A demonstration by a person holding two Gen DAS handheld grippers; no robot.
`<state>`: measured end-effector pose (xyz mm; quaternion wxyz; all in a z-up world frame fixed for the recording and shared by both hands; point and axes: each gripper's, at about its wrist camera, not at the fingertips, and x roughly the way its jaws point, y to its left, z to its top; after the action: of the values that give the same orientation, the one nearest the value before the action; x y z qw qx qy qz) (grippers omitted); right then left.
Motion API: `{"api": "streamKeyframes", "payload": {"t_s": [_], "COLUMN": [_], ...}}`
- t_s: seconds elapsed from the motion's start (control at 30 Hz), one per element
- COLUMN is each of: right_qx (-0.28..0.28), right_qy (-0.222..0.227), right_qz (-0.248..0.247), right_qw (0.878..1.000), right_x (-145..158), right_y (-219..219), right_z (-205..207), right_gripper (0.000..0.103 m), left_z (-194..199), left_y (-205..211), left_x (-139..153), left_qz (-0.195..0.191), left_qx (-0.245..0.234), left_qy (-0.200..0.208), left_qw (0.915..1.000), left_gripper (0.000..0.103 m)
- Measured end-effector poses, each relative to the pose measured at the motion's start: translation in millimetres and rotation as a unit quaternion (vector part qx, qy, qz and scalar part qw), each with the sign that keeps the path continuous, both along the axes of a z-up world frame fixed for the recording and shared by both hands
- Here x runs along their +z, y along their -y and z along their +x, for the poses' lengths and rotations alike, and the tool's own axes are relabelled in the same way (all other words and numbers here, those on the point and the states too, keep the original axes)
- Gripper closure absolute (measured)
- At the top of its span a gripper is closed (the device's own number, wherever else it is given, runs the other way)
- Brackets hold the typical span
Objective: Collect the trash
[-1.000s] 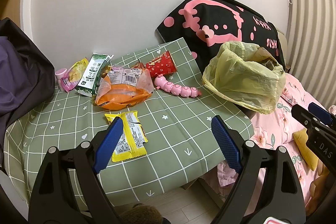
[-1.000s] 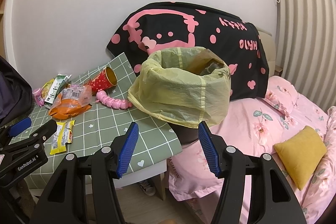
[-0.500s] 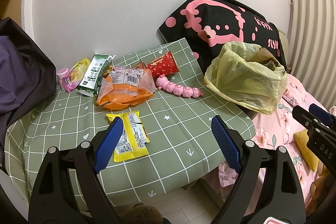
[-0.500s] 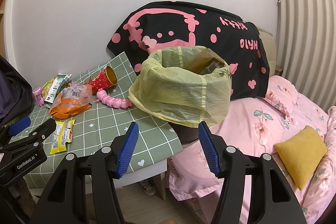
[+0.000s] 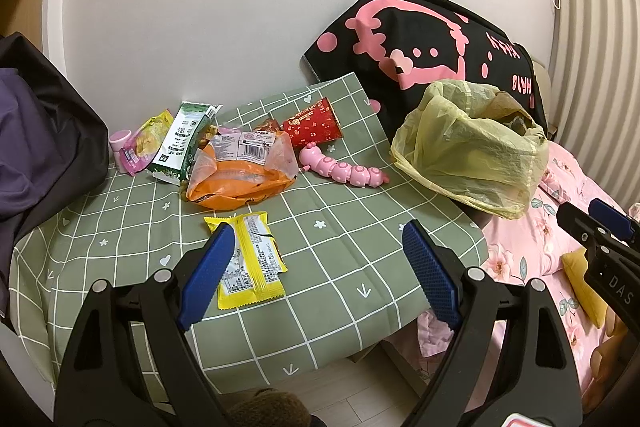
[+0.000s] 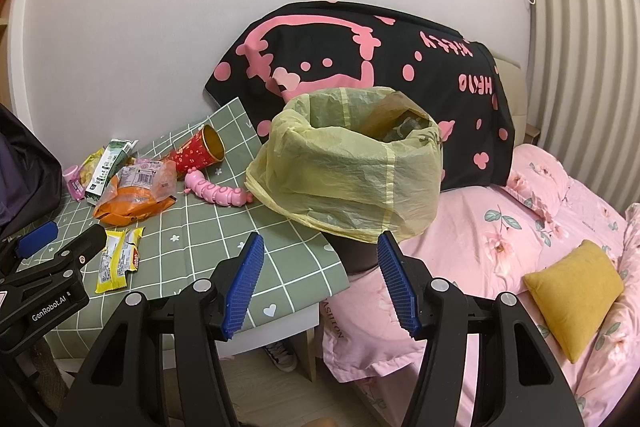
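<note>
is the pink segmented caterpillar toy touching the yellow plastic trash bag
Apart. The left wrist view shows green checked tablecloth between the pink caterpillar toy tail and the yellow trash bag.

Bin (image 6: 360,259) largely hidden under its yellow liner (image 6: 348,179); contents indistinct. Pink bottle (image 5: 120,141) partly covered by wrappers. Shoe (image 6: 282,353) half concealed beneath the table (image 6: 276,331).

Glossy foil yellow wrapper (image 5: 251,259) on matt cloth tablecloth (image 5: 340,239); thin translucent plastic bin liner (image 6: 352,179).
</note>
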<state>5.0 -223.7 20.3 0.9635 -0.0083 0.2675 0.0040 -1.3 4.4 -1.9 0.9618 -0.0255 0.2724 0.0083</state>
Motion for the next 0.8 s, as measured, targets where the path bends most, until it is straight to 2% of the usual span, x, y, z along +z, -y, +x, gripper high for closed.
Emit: {"api": "streamKeyframes", "payload": {"t_s": [0.8], "right_qx": [0.001], "right_qy": [-0.002], "right_qz": [0.001], "right_qw": [1.000], "right_x": [1.0], "right_y": [1.2], "right_z": [0.3], "right_gripper": [0.047], "left_z": [0.2], "left_y": [-1.1], "left_x": [0.1], "left_qz": [0.000], "left_qx": [0.000], "left_qy": [0.000], "left_qw": [1.0000], "left_gripper": [0.021]}}
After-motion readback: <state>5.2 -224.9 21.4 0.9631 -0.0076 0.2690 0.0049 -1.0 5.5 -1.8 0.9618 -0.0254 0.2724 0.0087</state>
